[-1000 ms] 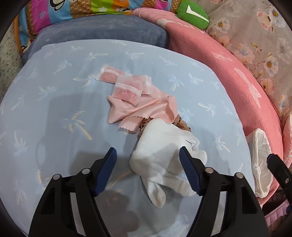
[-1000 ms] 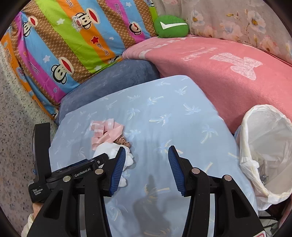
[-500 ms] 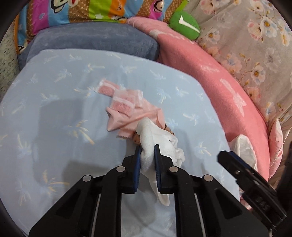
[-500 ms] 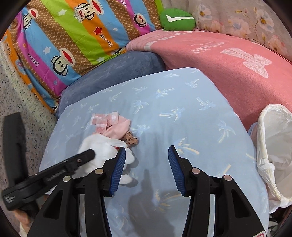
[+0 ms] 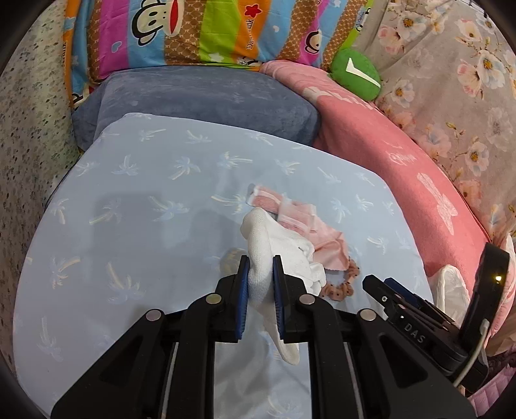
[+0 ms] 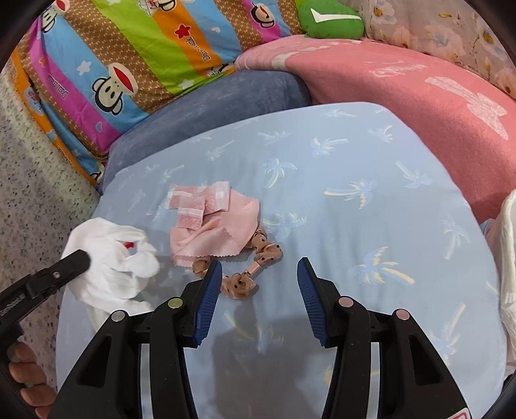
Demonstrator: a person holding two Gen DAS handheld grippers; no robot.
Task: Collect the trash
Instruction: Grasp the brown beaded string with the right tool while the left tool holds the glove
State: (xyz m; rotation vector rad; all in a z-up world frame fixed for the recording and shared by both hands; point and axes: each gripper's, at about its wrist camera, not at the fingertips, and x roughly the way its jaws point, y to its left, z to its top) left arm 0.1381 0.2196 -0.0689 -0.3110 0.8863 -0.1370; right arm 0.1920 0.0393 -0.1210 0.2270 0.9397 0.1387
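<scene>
My left gripper (image 5: pixel 260 274) is shut on a white glove (image 5: pixel 274 245) and holds it lifted above the light blue cushion (image 5: pixel 145 225); the glove also shows in the right wrist view (image 6: pixel 109 258). A pink cloth (image 6: pixel 219 225) with small pink sachets (image 6: pixel 190 209) lies on the cushion. A brown dotted hair tie (image 6: pixel 254 261) lies beside the cloth. My right gripper (image 6: pixel 259 290) is open and empty, just in front of the hair tie. A white trash bag (image 6: pixel 508 258) sits at the right edge.
A dark blue cushion (image 6: pixel 206 106), a pink blanket (image 6: pixel 403 87) and a striped cartoon pillow (image 6: pixel 135 54) ring the far side. A green plush (image 6: pixel 329 19) lies at the back. Speckled floor (image 6: pixel 35 180) is to the left.
My left gripper closed on the white glove and lifted it up and left off the pile, uncovering the hair tie. My right gripper moved closer to the pile.
</scene>
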